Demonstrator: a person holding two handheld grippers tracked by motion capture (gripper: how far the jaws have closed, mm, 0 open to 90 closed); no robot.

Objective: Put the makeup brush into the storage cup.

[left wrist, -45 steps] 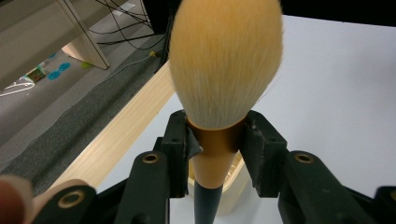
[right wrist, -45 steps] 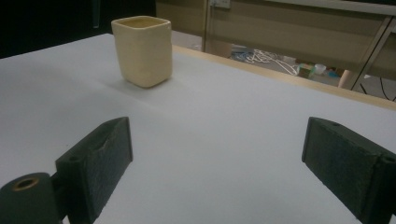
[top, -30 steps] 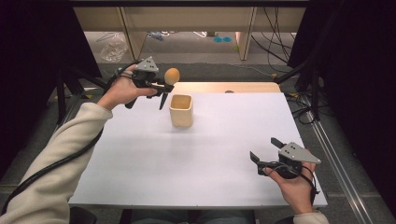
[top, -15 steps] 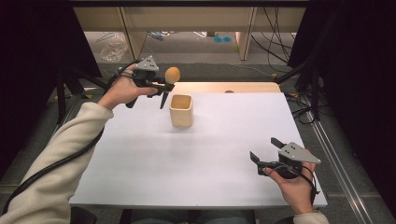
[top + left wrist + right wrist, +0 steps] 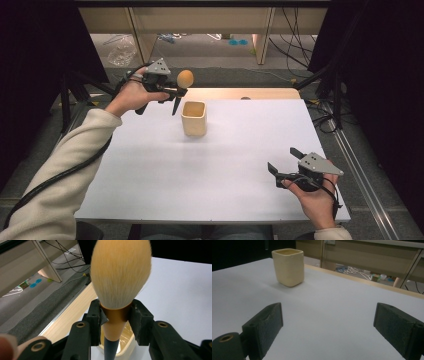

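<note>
Orange-gold bristles crown the makeup brush [image 5: 182, 85], which is clamped at its gold ferrule between the jaws of the left claw [image 5: 176, 91], bristle head up and dark handle pointing down. No change from the earlier high views can be made out: the brush is held at the same spot, above the far left part of the worktop [image 5: 150, 165] and just left of the cream square cup [image 5: 194, 118]. In the left gripper view the handle is seen hanging over the near rim of the cup [image 5: 126, 345], with the bristles [image 5: 121, 270] upright and close to the lens. The left hand [image 5: 131, 95] is raised, with the sleeved forearm stretched forward from the lower left. Further right, the cup stands upright on the white sheet. At the near right corner, the right claw [image 5: 284, 167] is held low over the worktop, its jaws spread wide with nothing between them, the right hand [image 5: 312, 197] wrapped round its grip.
</note>
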